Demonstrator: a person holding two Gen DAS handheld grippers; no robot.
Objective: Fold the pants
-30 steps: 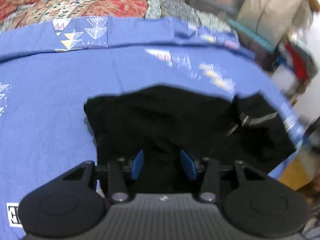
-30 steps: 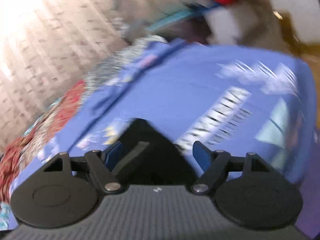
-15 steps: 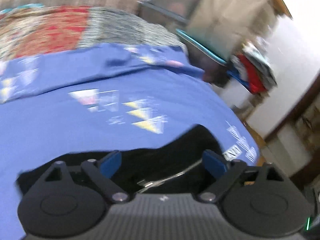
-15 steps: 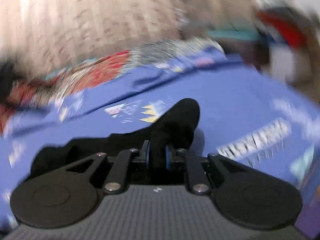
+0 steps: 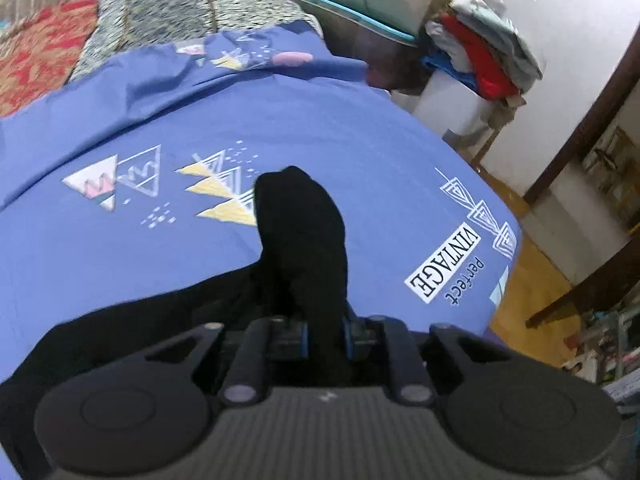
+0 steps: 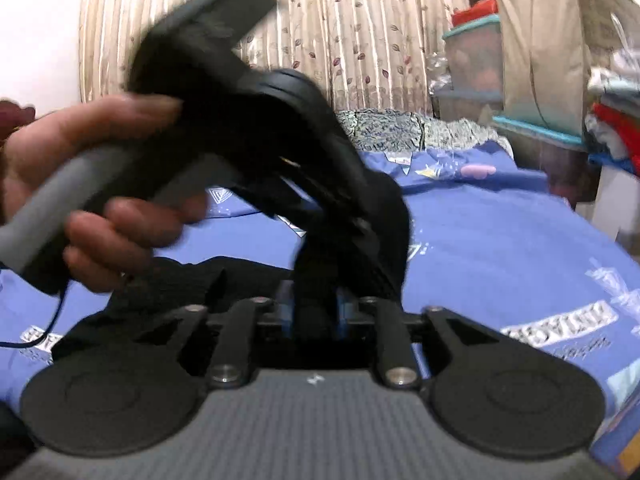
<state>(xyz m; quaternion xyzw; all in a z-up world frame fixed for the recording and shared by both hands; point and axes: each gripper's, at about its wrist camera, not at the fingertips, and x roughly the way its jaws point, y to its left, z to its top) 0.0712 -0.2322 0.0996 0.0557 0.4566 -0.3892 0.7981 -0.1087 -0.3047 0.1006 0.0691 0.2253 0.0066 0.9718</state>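
Note:
The black pants (image 5: 304,236) lie on a blue printed bedsheet (image 5: 360,152). My left gripper (image 5: 325,334) is shut on a fold of the black cloth, which stands up in a hump ahead of the jaws. My right gripper (image 6: 314,312) is shut on another part of the pants (image 6: 384,216) and lifts it. In the right wrist view the left gripper (image 6: 240,120) and the hand holding it cross just in front, blurred, close over the raised cloth.
The bed edge (image 5: 508,264) drops to a wooden floor on the right. Stacked clothes on a white bin (image 5: 476,56), plastic boxes (image 6: 472,76) and a curtain (image 6: 360,20) stand behind. A patterned quilt (image 5: 44,56) covers the far end.
The left gripper went from open over the flat pants to shut on a fold and swung right. The right gripper closed on cloth and rose, and the two grippers came together.

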